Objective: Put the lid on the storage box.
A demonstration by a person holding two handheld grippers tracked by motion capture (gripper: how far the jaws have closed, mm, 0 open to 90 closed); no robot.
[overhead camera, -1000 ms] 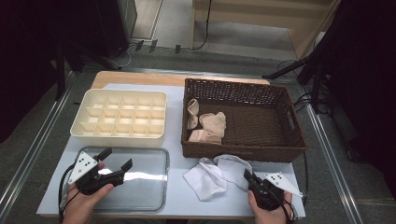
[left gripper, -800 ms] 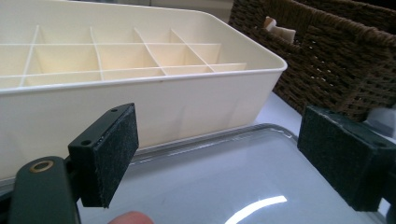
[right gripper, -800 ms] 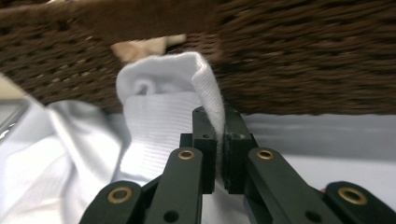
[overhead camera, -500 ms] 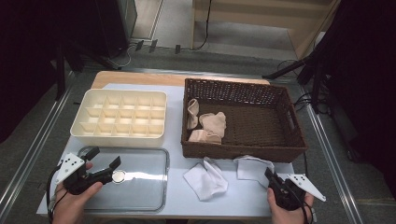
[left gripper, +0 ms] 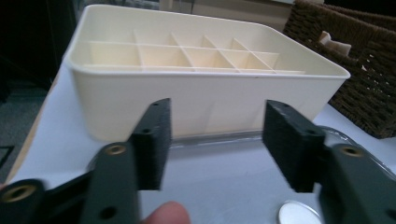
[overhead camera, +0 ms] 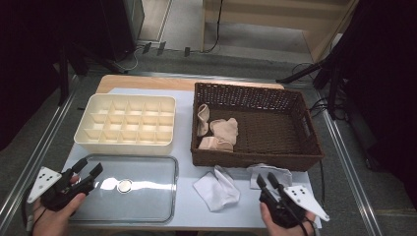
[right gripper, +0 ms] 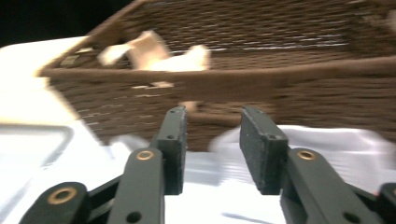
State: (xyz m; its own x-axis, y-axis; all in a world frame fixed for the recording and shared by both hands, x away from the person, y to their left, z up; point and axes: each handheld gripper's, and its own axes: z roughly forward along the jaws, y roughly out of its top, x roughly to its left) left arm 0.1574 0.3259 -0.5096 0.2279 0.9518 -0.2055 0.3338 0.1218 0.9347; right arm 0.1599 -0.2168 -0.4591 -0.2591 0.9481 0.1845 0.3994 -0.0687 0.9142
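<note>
My left gripper (overhead camera: 87, 171) is open at the left edge of a clear plastic lid (overhead camera: 147, 196) that lies flat at the front left and has a small round silver disc (overhead camera: 124, 186) at its middle. In the left gripper view the open gripper (left gripper: 215, 140) faces the near wall of a cream divided box (left gripper: 210, 93). My right gripper (overhead camera: 265, 180) is open with nothing between its jaws, just in front of a white cloth (overhead camera: 269, 173). A second white cloth (overhead camera: 216, 188) lies to its left. In the right gripper view the gripper (right gripper: 212, 149) points at the wicker basket (right gripper: 261, 79).
The cream divided box (overhead camera: 125, 123) stands empty at the back left. The brown wicker basket (overhead camera: 295, 147) at the back right holds beige socks (overhead camera: 219, 132) in its left end. Metal rails run along both sides of the table.
My left gripper has drifted left, off the lid's middle to its left edge. The right white cloth has moved right, apart from the other. My right gripper swung right, then came back.
</note>
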